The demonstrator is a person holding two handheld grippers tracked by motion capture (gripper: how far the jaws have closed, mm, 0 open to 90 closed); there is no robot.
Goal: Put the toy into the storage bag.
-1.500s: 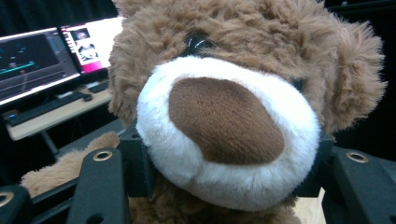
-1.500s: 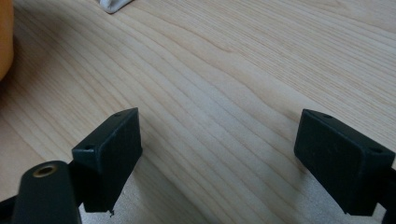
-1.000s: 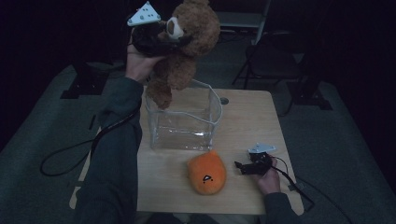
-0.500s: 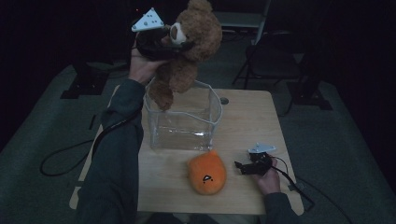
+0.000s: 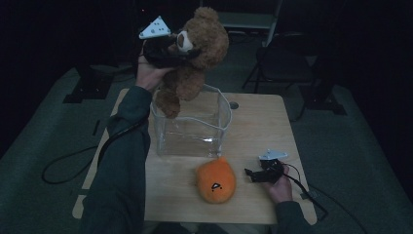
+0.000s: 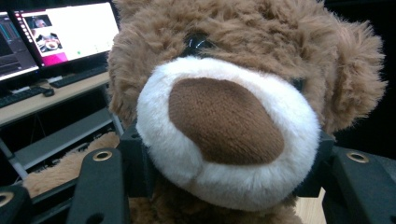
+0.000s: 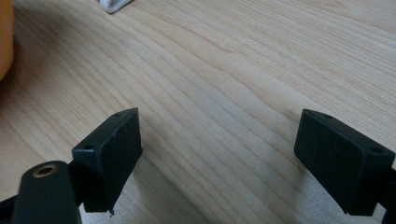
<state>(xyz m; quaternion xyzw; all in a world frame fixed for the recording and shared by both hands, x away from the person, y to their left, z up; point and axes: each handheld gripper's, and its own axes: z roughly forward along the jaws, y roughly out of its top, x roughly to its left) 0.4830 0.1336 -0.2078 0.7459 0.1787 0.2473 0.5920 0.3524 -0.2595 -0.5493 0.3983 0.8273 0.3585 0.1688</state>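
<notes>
High view: left gripper (image 5: 182,48) clamps the teddy bear (image 5: 197,58) by its muzzle, jaws pressed in, so its legs dangle above the clear box (image 5: 191,127) (likely its destination). Right gripper (image 5: 256,174) rests on the surface (image 5: 258,122), jaws wide, empty.

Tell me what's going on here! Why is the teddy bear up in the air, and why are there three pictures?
A person sits at a wooden table with a grabbing tool in each hand. One picture looks down from above; the other two come from little cameras riding on the tools. The left tool pinches the teddy bear by its head, above a clear box; that's why its nose looks huge up close. The right tool rests open on the table, holding nothing. An orange plush toy lies beside it.
</notes>
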